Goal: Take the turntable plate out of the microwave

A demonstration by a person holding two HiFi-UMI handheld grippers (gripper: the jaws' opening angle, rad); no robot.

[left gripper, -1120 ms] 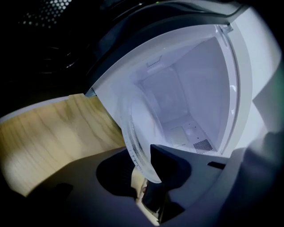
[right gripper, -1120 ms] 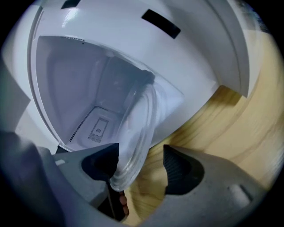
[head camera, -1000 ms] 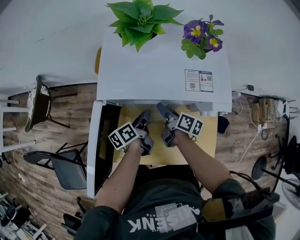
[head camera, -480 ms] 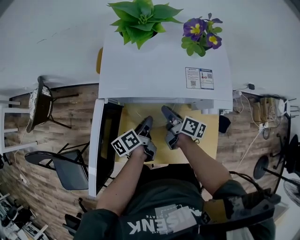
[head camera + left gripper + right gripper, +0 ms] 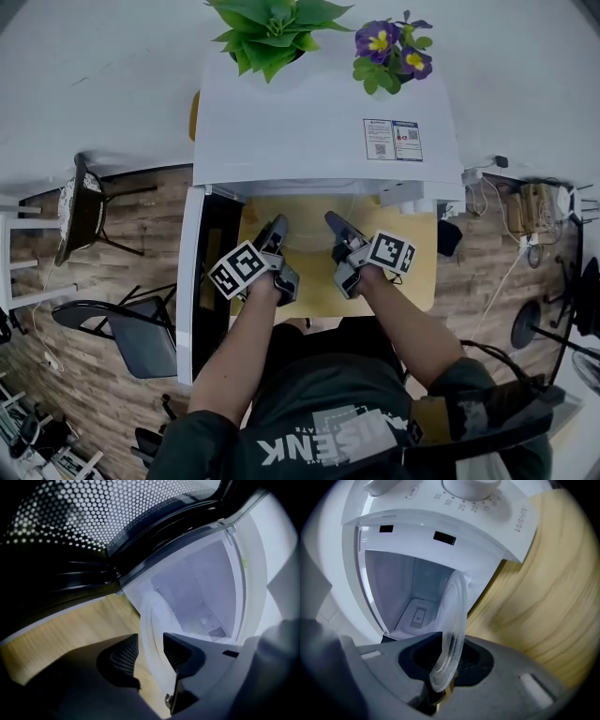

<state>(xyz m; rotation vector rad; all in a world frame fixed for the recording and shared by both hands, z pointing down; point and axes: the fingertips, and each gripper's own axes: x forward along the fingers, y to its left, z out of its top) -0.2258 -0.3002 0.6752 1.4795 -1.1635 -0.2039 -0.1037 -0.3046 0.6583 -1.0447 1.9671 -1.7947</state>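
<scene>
Right hand-held gripper (image 5: 444,660), jaws just closing on turntable plate (image 5: 453,611)

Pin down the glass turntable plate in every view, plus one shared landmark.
Head view: not distinguishable.
Left gripper view: turntable plate edge-on, lower centre.
Right gripper view: turntable plate edge-on, centre down to bottom.
Shared landmark: white microwave, its cavity open in both gripper views.

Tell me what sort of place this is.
Probably an office or workroom corner rather than a kitchen: a microwave on a wooden table, potted plants on top, a chair and loose cables on the plank floor around it.
</scene>
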